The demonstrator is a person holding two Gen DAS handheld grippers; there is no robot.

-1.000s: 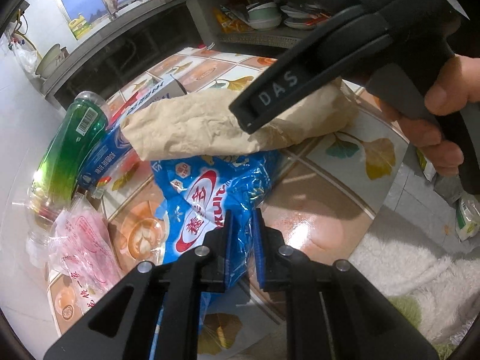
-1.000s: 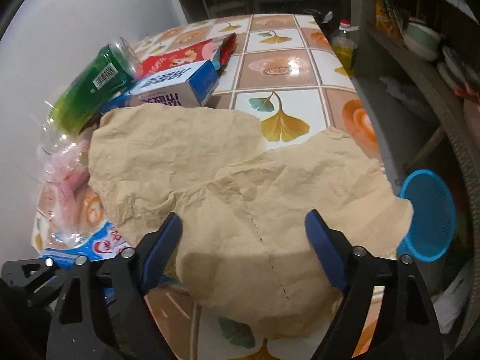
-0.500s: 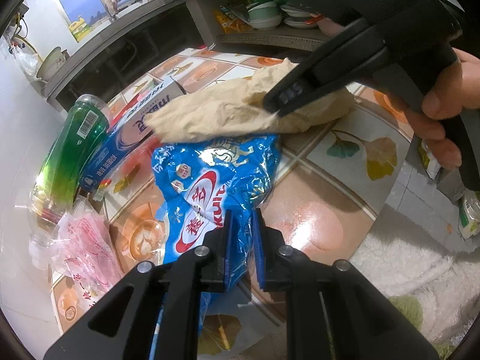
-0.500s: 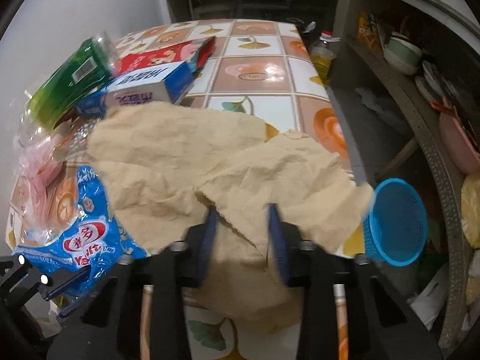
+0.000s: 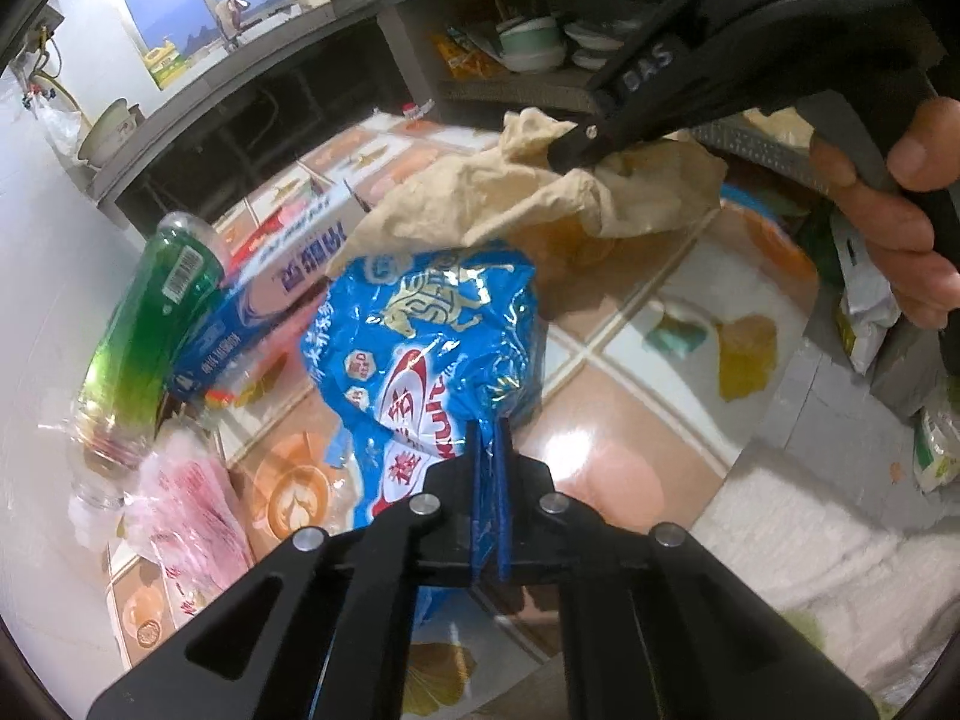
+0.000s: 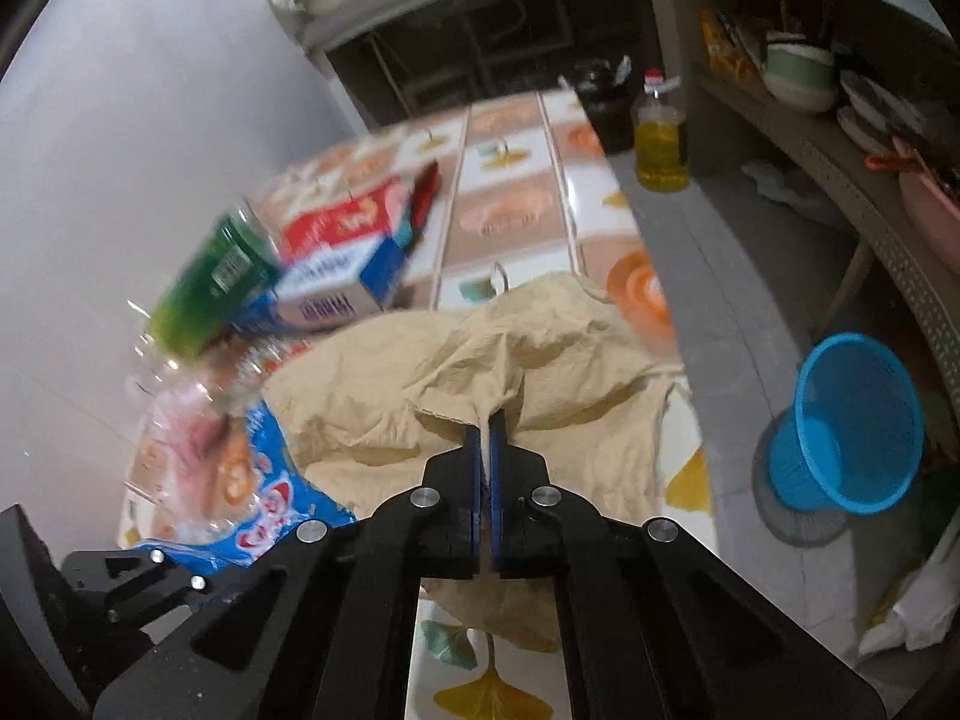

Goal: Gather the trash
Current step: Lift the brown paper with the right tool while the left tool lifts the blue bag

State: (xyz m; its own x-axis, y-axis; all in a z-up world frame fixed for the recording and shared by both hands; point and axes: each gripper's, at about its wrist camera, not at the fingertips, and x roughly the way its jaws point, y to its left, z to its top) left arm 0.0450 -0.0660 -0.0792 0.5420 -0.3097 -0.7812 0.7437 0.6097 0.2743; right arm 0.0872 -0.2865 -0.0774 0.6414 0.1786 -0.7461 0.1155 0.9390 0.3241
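Paper (image 6: 420, 396) edge is pinched in my right gripper (image 6: 486, 438), just closed; left gripper (image 5: 489, 450) clamps wrapper (image 5: 420, 336) edge beside it.

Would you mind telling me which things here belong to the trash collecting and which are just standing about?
Part of the job:
- brown paper, pinched in the right gripper
- blue wrapper, pinched in the left gripper
- green bottle
- toothpaste box
- pink bag
- blue basket, probably the bin

Just standing about:
- oil bottle
- bowls on the shelf
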